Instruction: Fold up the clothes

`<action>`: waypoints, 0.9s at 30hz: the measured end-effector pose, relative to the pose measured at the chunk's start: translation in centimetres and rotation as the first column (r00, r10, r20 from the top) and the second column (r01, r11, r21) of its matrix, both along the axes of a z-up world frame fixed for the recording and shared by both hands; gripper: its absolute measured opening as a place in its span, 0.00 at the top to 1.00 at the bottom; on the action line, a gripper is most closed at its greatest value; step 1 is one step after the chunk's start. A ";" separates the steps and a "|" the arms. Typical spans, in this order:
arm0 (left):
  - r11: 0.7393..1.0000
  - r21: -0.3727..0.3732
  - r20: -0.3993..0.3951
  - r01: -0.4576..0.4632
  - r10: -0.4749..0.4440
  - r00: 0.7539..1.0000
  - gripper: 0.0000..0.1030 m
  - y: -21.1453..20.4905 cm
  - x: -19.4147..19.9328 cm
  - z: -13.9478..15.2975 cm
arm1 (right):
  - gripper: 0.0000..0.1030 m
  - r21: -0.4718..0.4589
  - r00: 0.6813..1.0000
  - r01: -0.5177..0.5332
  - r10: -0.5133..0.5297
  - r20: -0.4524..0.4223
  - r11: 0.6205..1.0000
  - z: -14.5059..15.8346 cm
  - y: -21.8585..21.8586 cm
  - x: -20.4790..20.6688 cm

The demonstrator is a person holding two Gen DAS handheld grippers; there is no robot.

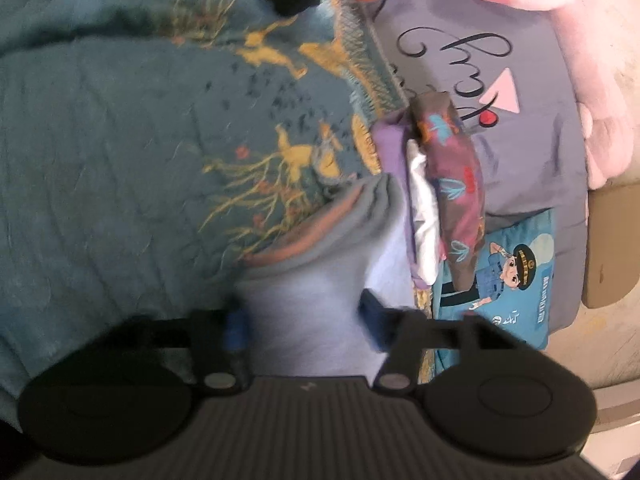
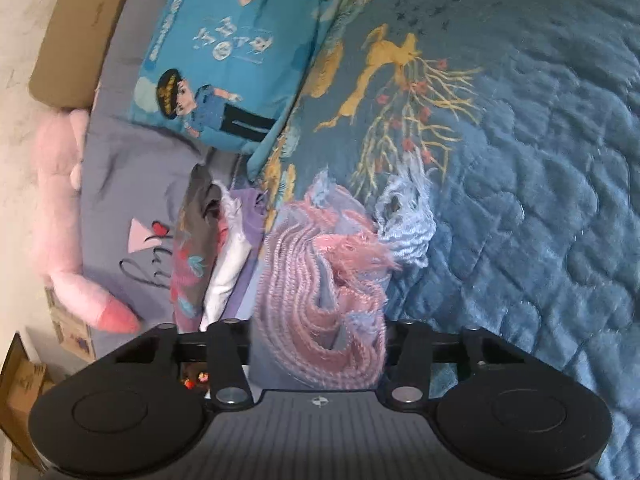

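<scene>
My left gripper (image 1: 304,322) is shut on a pale lilac garment (image 1: 320,280) with a grey-pink hem, held above the teal bedspread (image 1: 120,140). My right gripper (image 2: 318,344) is shut on the same garment's fringed pink and light-blue knit edge (image 2: 320,268). A stack of folded clothes, with a purple, a white and a patterned grey-maroon piece (image 1: 452,176), lies just beyond the held cloth; it also shows in the right wrist view (image 2: 216,256). The fingertips are hidden by the cloth in both views.
A grey-lilac sheet with script lettering (image 1: 520,60) lies at the bed's head. A blue cartoon-officer pillow (image 2: 224,60), a pink plush toy (image 2: 68,208) and a tan cushion (image 2: 80,36) sit there. Cardboard boxes (image 2: 24,392) stand beside the bed.
</scene>
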State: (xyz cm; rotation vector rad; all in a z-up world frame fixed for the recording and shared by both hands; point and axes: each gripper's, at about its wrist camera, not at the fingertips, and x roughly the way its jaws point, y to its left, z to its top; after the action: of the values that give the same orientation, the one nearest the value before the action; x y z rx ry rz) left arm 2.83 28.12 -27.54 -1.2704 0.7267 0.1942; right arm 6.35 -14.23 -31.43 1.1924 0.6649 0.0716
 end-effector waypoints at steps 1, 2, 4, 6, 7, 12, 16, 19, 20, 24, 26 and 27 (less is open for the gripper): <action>1.000 0.008 0.003 0.005 -0.005 1.000 0.51 0.0 0.0 0.4 | 0.59 -0.025 1.000 -0.015 0.015 0.010 1.000 0.4 0.1 -0.1; 0.999 0.033 -0.001 0.015 -0.015 1.000 0.52 -0.1 0.1 0.8 | 0.59 -0.052 0.999 -0.029 0.030 0.020 0.998 1.0 0.3 -0.2; 0.994 0.107 -0.012 0.038 -0.037 0.999 0.54 -0.6 0.4 1.9 | 0.61 -0.116 0.997 -0.057 0.062 0.042 0.992 2.2 0.7 -0.3; 0.985 0.162 -0.022 0.055 -0.053 0.998 0.56 -1.0 0.7 2.7 | 0.61 -0.173 0.993 -0.078 0.091 0.069 0.982 3.4 1.0 -0.2; 0.981 0.185 -0.025 0.063 -0.059 0.998 0.56 -1.2 0.8 3.2 | 0.62 -0.202 0.991 -0.086 0.105 0.085 0.975 4.0 1.2 -0.2; 0.934 0.339 -0.028 0.112 -0.109 0.994 0.61 -2.4 0.9 6.2 | 0.62 -0.343 0.962 -0.114 0.189 0.195 0.932 7.3 2.4 -0.6; 0.891 0.432 -0.006 0.139 -0.151 0.988 0.63 -3.3 1.2 9.5 | 0.63 -0.394 0.938 -0.115 0.230 0.259 0.912 10.3 2.6 -0.3; 0.845 0.514 0.028 0.149 -0.190 0.981 0.63 -4.2 2.1 12.9 | 0.63 -0.433 0.915 -0.095 0.250 0.317 0.896 12.9 2.8 0.5; 0.829 0.538 0.041 0.153 -0.206 0.978 0.63 -4.4 2.6 14.1 | 0.63 -0.447 0.906 -0.085 0.256 0.337 0.890 13.8 2.9 1.0; 0.786 0.599 0.093 0.153 -0.257 0.962 0.63 -4.2 6.4 18.5 | 0.63 -0.478 0.870 -0.050 0.274 0.411 0.877 17.9 3.8 4.9; 0.750 0.647 0.119 0.136 -0.276 0.954 0.63 -4.0 8.9 20.8 | 0.63 -0.498 0.848 -0.030 0.286 0.447 0.867 20.0 4.6 7.5; 0.728 0.674 0.133 0.124 -0.285 0.949 0.63 -4.0 10.3 22.0 | 0.63 -0.515 0.833 -0.015 0.295 0.468 0.857 21.3 5.1 9.0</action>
State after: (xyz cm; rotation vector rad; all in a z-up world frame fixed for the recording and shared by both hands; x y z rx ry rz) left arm 13.15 24.11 -5.55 -0.5060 0.5198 0.1024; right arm 15.36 -9.13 -10.16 0.5660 0.2532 0.3469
